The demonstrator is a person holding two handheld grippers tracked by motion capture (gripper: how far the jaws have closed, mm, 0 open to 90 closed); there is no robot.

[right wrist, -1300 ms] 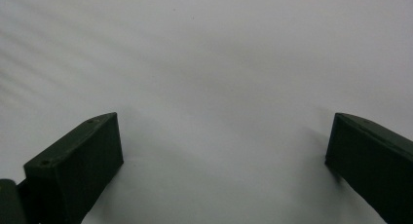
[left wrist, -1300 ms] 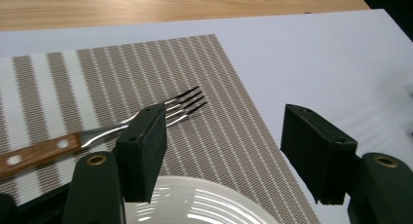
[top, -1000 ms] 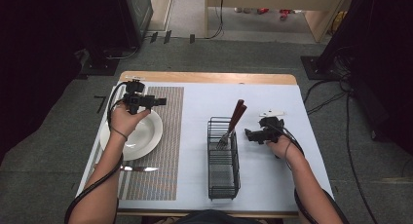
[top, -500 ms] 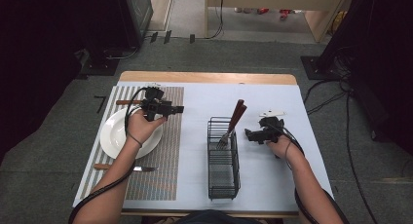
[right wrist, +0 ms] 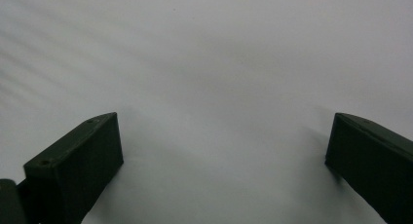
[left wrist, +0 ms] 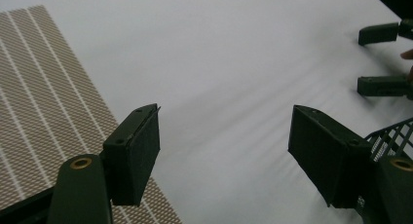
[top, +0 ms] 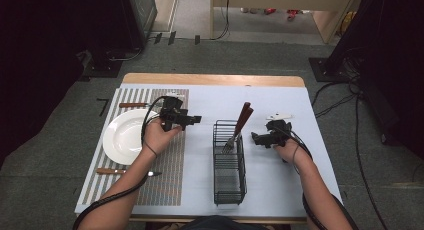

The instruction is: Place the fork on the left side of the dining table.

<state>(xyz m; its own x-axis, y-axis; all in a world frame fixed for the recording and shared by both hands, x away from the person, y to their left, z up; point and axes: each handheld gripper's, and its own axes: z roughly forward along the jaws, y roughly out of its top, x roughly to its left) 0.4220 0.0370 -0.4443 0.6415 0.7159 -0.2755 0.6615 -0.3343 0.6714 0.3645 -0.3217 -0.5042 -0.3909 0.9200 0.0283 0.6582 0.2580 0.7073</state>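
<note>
My left gripper [top: 196, 120] hovers over the right edge of the striped placemat [top: 165, 175], pointing toward the black wire basket [top: 229, 180]. Its jaws are open, have just been opening wider, and hold nothing. In the left gripper view the left gripper [left wrist: 224, 121] frames bare white cloth, with the placemat [left wrist: 44, 97] at left and a basket corner [left wrist: 389, 136] at right. My right gripper [top: 255, 138] rests right of the basket, open and empty. The right gripper [right wrist: 224, 131] looks onto plain cloth. Wooden-handled utensils [top: 244, 117] lean in the basket's far end.
A white plate [top: 125, 137] lies on the placemat's left half. A wooden-handled knife [top: 125, 172] lies in front of the plate, and another wooden-handled utensil [top: 135, 105] lies behind it. The right gripper's jaws [left wrist: 382, 58] show far off in the left gripper view.
My left gripper has moved right, from above the plate's far edge to the placemat's right edge. The utensil behind the plate has come into view. The right gripper has stayed put.
</note>
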